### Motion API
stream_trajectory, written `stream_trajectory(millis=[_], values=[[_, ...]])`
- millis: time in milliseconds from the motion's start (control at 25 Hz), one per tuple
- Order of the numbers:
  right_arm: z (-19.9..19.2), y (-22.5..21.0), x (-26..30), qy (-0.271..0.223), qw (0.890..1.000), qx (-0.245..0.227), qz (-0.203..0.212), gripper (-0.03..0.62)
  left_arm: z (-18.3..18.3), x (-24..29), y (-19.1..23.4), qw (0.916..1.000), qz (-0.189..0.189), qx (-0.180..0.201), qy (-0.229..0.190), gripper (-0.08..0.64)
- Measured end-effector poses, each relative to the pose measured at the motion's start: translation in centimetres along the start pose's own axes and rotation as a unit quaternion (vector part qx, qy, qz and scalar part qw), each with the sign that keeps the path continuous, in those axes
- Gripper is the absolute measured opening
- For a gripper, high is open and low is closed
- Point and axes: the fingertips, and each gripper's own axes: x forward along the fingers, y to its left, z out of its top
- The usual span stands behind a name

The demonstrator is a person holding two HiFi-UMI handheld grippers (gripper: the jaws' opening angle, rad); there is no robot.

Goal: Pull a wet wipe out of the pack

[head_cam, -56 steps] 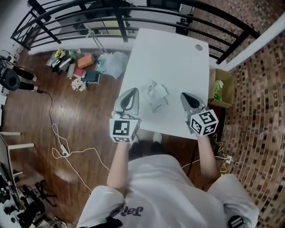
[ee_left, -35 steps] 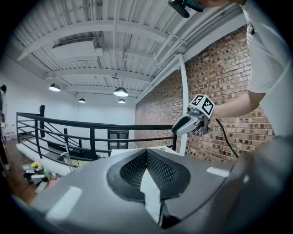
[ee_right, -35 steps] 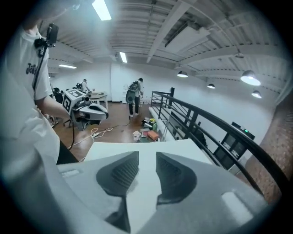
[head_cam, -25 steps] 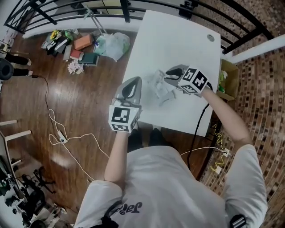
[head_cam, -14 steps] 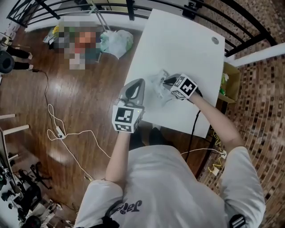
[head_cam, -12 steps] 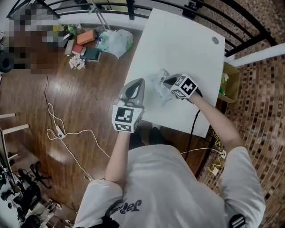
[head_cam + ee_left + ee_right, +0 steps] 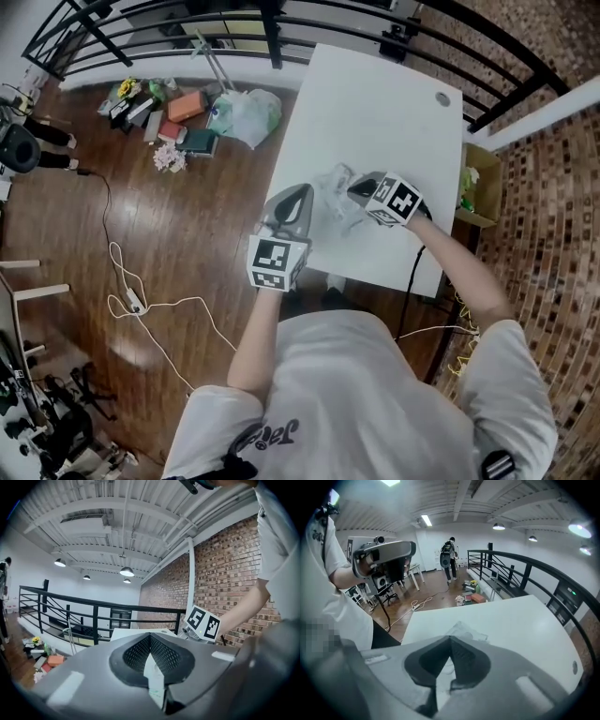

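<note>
Pulling now may lift the whole pack point(image 7: 334, 190) at the tips of the shut right gripper point(image 7: 356, 186), since the closed left gripper point(image 7: 300, 190) pins nothing.

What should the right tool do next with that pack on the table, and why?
Probably draw the right tool gently up and away. Its jaws are shut at the top of the crumpled pack on the table, so a small pull should show whether a wipe follows. The left tool is off the pack, so go slowly.
</note>
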Motion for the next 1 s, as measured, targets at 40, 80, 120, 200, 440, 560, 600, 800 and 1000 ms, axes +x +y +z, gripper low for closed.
stream_trajectory(millis=[40, 80, 120, 200, 440, 560, 600, 800, 1000], values=[[0.0, 0.2, -0.4, -0.003, 1.0, -0.001, -0.004, -0.009, 0.2, 0.0, -0.3, 1.0, -0.003, 0.003, -0.003, 0.017], [0.0, 0.2, -0.8, -0.005, 1.0, -0.003, -0.009, -0.009, 0.5, 0.1, -0.5, 0.9999, -0.005, 0.007, -0.007, 0.017], [0.1, 0.2, -1.2, -0.009, 1.0, -0.004, -0.014, -0.009, 0.7, 0.2, -0.6, 0.9999, -0.006, 0.01, -0.01, 0.017], [0.2, 0.1, -2.0, -0.019, 0.999, -0.004, -0.026, -0.009, 1.2, 0.2, -1.0, 0.9998, -0.011, 0.011, -0.015, 0.017], [0.9, -0.2, -4.1, -0.058, 0.997, 0.001, -0.051, -0.009, 1.7, 0.2, -2.3, 0.9993, -0.03, -0.003, -0.019, 0.017], [1.2, 0.1, -4.9, -0.061, 0.996, -0.009, -0.067, -0.009, 1.8, 0.1, -2.5, 0.9992, -0.033, 0.002, -0.022, 0.017], [1.5, 0.1, -5.4, -0.068, 0.995, -0.009, -0.073, -0.009, 1.8, 0.1, -2.5, 0.9992, -0.033, 0.001, -0.021, 0.017], [4.2, -0.9, -9.4, -0.151, 0.984, 0.015, -0.089, -0.009, 2.9, 0.1, -2.4, 0.9986, -0.038, -0.003, -0.037, 0.017], [5.2, -1.3, -14.1, -0.201, 0.973, 0.04, -0.109, -0.009, 3.1, 0.4, -3.0, 0.9983, -0.047, -0.001, -0.035, 0.017]])
